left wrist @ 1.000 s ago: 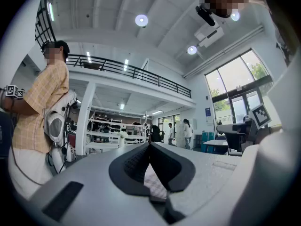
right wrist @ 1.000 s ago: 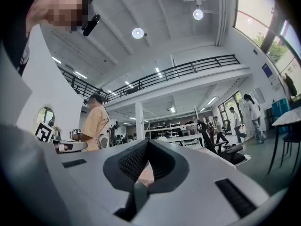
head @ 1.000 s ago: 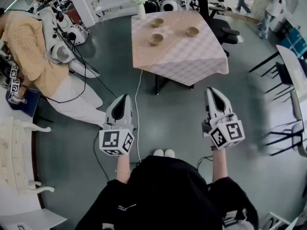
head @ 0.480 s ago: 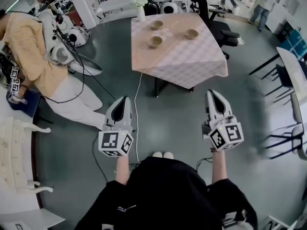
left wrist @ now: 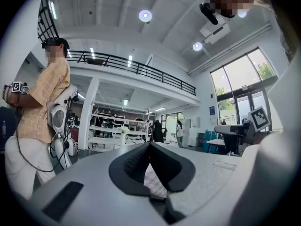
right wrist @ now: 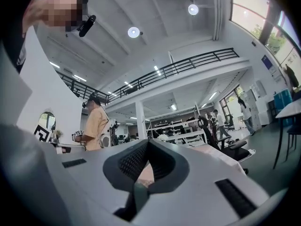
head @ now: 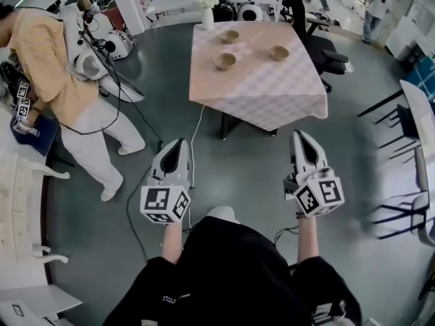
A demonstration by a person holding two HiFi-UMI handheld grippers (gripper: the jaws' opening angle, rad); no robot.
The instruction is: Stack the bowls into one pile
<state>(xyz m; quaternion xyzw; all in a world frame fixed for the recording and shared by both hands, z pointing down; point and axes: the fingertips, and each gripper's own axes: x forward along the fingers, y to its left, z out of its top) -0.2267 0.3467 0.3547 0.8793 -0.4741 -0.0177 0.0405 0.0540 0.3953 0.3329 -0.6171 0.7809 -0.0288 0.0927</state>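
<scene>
Head view is showing the left gripper (head: 178,143) and right gripper (head: 300,136) hanging closed and empty, bowls (head: 225,60) sitting apart on the table (head: 272,94) at twelve o'clock.

Three bowls sit apart on the checked tabletop (head: 272,94): the far bowl (head: 230,37) by its back edge, the left bowl (head: 225,61) nearer the middle, the right bowl (head: 279,52) toward its right side. A white vase (head: 207,15) stands at its back-left corner. The left gripper (head: 178,143) and right gripper (head: 299,136) hover well short of the tabletop, fingers together, pointing toward it.
</scene>
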